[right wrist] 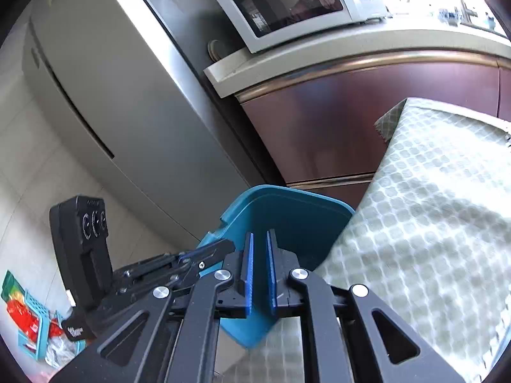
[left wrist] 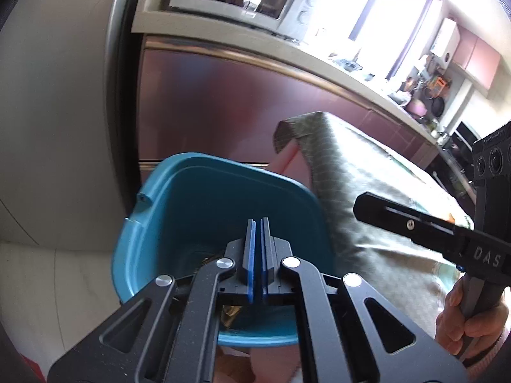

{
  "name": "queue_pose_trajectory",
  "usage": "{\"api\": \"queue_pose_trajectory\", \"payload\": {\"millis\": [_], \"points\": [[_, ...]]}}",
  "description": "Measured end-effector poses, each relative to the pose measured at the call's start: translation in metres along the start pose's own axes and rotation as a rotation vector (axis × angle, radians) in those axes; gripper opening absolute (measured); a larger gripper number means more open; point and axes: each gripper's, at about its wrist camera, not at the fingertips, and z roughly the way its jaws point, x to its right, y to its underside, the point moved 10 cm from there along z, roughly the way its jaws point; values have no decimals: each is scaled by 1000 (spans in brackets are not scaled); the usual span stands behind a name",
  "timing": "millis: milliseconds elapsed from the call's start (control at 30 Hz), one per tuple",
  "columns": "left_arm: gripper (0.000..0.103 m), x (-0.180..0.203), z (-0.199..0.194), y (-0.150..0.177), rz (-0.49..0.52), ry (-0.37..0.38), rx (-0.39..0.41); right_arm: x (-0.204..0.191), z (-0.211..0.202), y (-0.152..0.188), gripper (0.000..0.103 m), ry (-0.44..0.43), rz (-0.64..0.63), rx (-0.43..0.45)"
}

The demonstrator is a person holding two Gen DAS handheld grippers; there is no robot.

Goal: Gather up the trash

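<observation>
A teal plastic bin (left wrist: 204,204) stands on the floor against the table's corner. Something golden and crinkled (left wrist: 230,314) lies at its bottom, mostly hidden behind my linkage. My left gripper (left wrist: 258,221) hangs over the bin's mouth, shut, with nothing between its blue pads. In the right wrist view the left gripper (right wrist: 228,246) reaches over the bin's (right wrist: 287,214) left rim. My right gripper (right wrist: 259,235) points at the bin from the table side, open by a narrow gap and empty. It also shows side-on (left wrist: 362,205) above the tablecloth, held by a hand (left wrist: 463,319).
A table under a green patterned cloth (right wrist: 431,207) adjoins the bin's right side. A grey fridge (right wrist: 111,95) stands to the left, with maroon cabinets (left wrist: 223,105) and a microwave (right wrist: 297,3) behind. On the floor at lower left sits a small teal basket (right wrist: 28,322) with red packets.
</observation>
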Motion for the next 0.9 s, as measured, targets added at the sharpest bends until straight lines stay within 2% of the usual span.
{"api": "queue_pose_trajectory", "payload": {"millis": [100, 233, 433, 567, 700, 900], "points": [[4, 27, -18, 2, 35, 49, 32, -6, -28, 2, 18, -14, -43, 28], [15, 73, -42, 4, 104, 132, 69, -5, -82, 5, 27, -10, -78, 87], [25, 149, -69, 23, 198, 277, 74, 24, -171, 16, 35, 78, -77, 201], [30, 200, -74, 50, 247, 377, 29, 66, -235, 38, 37, 227, -41, 267], [32, 246, -71, 87, 292, 446, -39, 112, -298, 66, 37, 362, 36, 323], [34, 301, -59, 137, 313, 527, -155, 175, -347, 88, 38, 542, 100, 358]]}}
